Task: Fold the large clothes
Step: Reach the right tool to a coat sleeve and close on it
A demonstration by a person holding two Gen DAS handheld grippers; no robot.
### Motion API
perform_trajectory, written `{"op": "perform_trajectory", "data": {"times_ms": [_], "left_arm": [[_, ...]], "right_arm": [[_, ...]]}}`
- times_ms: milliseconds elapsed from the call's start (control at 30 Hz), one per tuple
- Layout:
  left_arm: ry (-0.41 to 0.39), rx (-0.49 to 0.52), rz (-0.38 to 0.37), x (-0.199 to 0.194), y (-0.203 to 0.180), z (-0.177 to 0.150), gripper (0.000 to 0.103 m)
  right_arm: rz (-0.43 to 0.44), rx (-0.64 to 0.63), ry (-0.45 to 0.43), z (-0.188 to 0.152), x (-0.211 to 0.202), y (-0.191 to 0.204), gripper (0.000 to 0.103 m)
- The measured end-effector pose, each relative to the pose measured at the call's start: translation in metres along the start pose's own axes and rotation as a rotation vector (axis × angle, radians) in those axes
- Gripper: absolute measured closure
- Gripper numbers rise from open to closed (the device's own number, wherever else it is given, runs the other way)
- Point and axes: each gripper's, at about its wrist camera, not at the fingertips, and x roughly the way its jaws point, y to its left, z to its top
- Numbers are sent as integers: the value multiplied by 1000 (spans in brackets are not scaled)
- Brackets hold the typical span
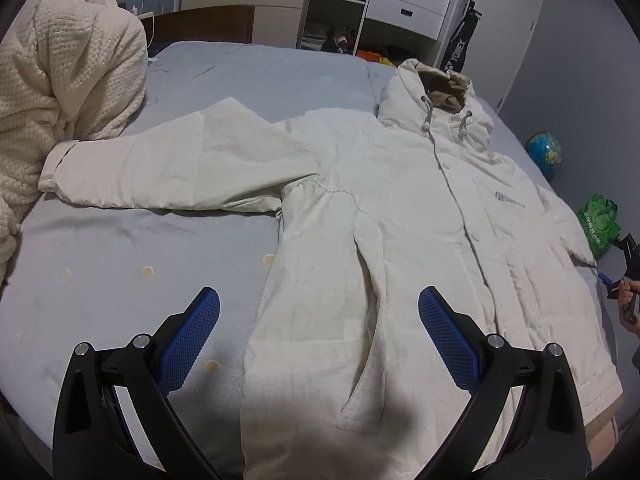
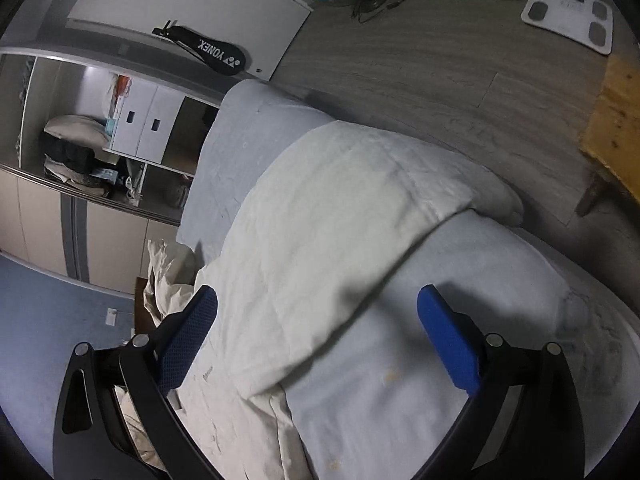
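Item: cream hooded coat (image 1: 400,208), flat face-up on blue bed (image 1: 120,264); L gripper (image 1: 319,322) & R gripper (image 2: 317,320) both apart, empty; rec. pinch spread sleeve (image 1: 168,164) near cuff, fold across chest w/o dragging body.

The room was dim, with soft, cool, even light. Both views bowed strongly at the edges and darkened to black corners. A broad soft shadow lay over the coat's (image 1: 360,240) lower hem, and another crossed its sleeve (image 2: 340,208). The focus stayed fairly sharp, without glare.
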Motion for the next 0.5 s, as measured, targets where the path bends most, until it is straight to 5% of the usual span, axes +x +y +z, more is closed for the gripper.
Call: {"op": "perform_trajectory", "data": {"times_ms": [233,500], "left_arm": [[9,-10,11,4,4,-1,9],[19,-24,16,7,7,-1,13]], "right_arm": [[-4,54,-11,7,23,-11,34],[-33,154,-65,24,28,-29,88]]}}
